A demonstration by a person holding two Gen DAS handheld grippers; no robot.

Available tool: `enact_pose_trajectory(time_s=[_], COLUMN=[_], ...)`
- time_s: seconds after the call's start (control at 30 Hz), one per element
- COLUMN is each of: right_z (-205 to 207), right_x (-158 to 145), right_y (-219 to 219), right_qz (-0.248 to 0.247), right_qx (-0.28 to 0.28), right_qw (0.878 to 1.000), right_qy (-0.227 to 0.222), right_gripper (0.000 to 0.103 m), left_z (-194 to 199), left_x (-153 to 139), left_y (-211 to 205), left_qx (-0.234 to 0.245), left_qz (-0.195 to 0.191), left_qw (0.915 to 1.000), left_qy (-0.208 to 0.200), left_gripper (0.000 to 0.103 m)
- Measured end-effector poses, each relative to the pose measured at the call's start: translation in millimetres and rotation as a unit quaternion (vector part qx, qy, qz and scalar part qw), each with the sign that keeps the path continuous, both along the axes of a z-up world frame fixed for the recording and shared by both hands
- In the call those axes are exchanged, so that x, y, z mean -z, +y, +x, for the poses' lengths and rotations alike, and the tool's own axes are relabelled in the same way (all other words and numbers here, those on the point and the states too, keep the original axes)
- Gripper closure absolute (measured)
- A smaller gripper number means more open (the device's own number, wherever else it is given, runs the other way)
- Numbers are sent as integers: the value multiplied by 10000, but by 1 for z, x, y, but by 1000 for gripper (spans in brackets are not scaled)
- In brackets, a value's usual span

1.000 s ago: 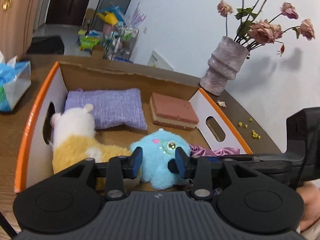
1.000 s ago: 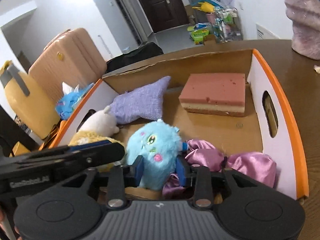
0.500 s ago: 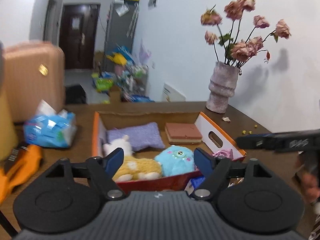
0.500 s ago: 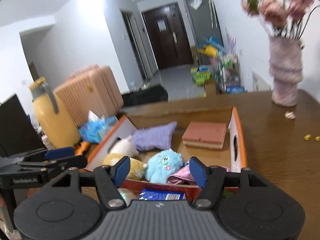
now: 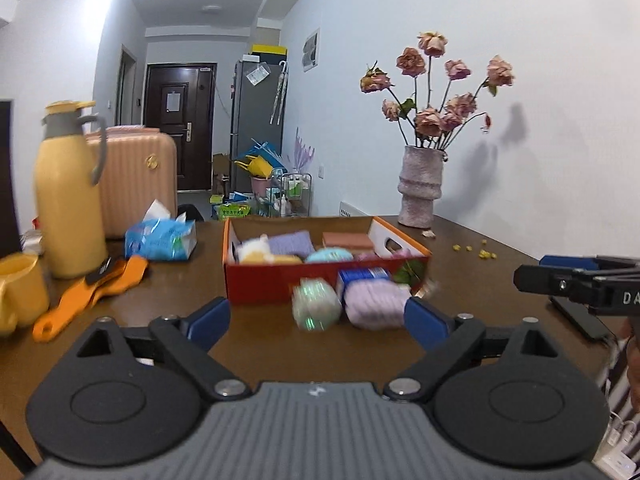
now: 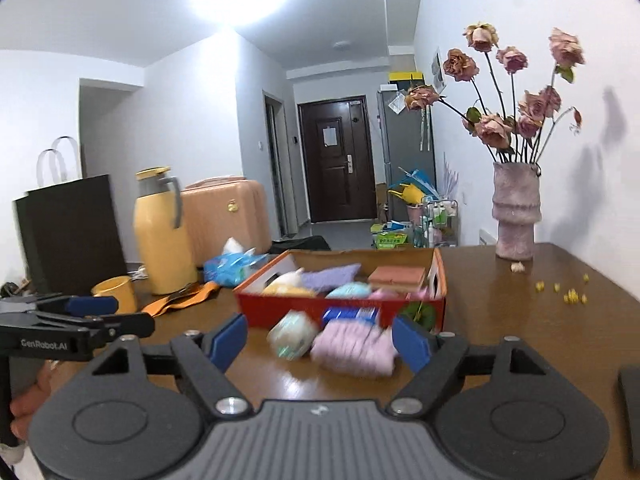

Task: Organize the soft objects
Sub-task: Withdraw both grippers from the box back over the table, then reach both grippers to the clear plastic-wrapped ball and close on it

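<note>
An orange cardboard box [image 5: 280,280] [image 6: 340,306] stands on the brown table and holds a white-and-yellow plush, a blue plush [image 5: 330,255] [image 6: 352,290], a purple pillow [image 5: 290,242], a pink sponge block [image 5: 344,239] [image 6: 396,274] and pink satin cloth. In front of the box lie a pale green roll [image 5: 316,308] [image 6: 290,334], a lilac knitted bundle [image 5: 374,304] [image 6: 352,346] and a blue packet [image 5: 362,276]. My left gripper [image 5: 318,320] is open and empty, drawn back from the box. My right gripper [image 6: 320,340] is open and empty, also well back.
A yellow thermos [image 5: 68,196], yellow mug [image 5: 20,288], orange tool [image 5: 92,292] and blue tissue pack [image 5: 160,238] are on the left. A vase of dried roses [image 5: 420,192] stands at the back right, with yellow crumbs [image 5: 480,252] nearby. A dark flat object [image 6: 630,400] lies at the right.
Both grippers have opened, let go of the blue plush in the box, and pulled far back and up from the box. The items in front of the box have come into view.
</note>
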State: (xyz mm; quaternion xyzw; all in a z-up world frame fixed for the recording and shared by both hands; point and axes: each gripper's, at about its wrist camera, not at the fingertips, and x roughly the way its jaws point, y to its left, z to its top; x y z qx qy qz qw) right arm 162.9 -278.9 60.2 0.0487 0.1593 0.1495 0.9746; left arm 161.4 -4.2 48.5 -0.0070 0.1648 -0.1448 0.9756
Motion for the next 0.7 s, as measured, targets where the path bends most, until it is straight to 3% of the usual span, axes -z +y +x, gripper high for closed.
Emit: enact_pose_trajectory(time_s=[0.2,0.33,0.7], right_z=[-73,-72,-40], right_x=[38,50,78], right_y=[-1,-1,6], right_qz=[253,578,759], right_qx=[176,158,267], right_qw=[9995,9975,9934], right_qy=[37,387,820], right_gripper=[18,19,19], left_z=[-57,-59,-23], left_x=[35,38,58], left_y=[8,12,10], left_qx=[6,-149,-188], left_qz=[-101,11,-131], left_qw=[9989,9990,9969], left_qy=[461,410,751], left_gripper=[6,6,6])
